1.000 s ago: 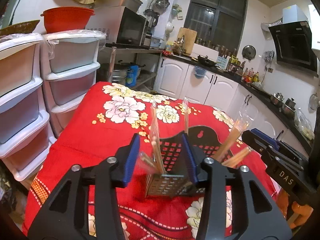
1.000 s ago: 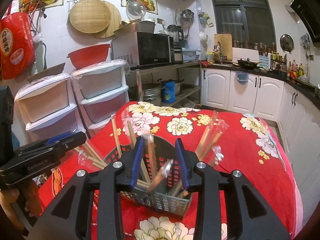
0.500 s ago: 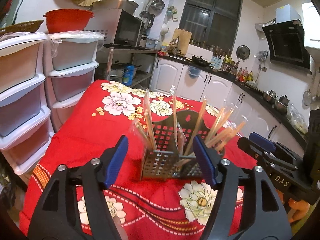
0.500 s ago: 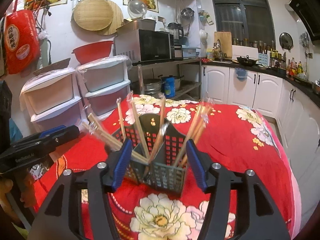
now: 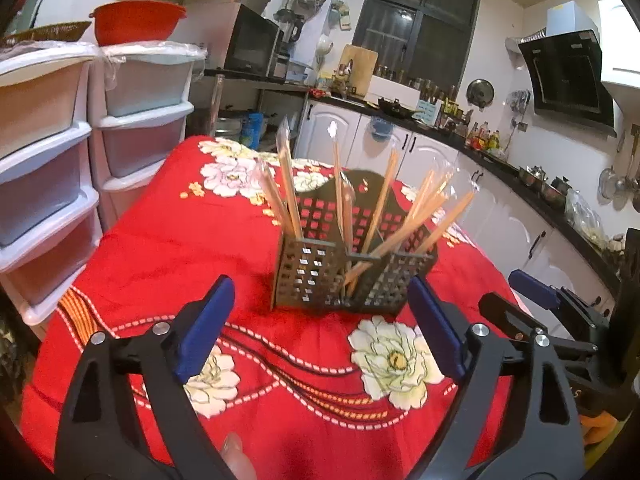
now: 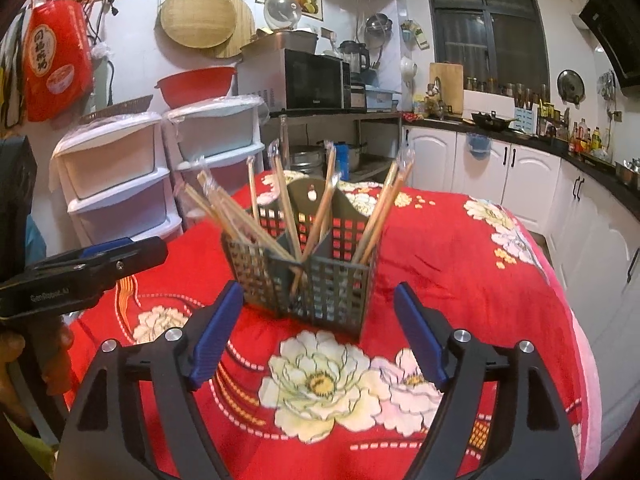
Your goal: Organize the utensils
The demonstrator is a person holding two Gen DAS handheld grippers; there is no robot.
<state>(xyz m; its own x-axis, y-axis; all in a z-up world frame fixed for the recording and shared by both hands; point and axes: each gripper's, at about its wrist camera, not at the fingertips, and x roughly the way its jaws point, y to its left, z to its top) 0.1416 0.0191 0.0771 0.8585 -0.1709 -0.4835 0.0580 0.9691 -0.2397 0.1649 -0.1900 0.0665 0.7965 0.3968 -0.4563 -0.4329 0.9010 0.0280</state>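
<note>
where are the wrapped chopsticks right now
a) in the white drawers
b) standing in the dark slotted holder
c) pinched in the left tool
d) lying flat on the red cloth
b: the wrapped chopsticks stand fanned out in the dark slotted holder on the red cloth.

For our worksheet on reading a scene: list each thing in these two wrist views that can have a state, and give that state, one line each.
Left gripper: jaws opening, nothing between them.
Right gripper: jaws opening, nothing between them.
Utensil caddy: upright on the tablecloth, untouched.
Wrapped chopsticks: standing in the caddy, leaning outward.
Tablecloth: spread over the table.
Storage drawers: closed.
</note>
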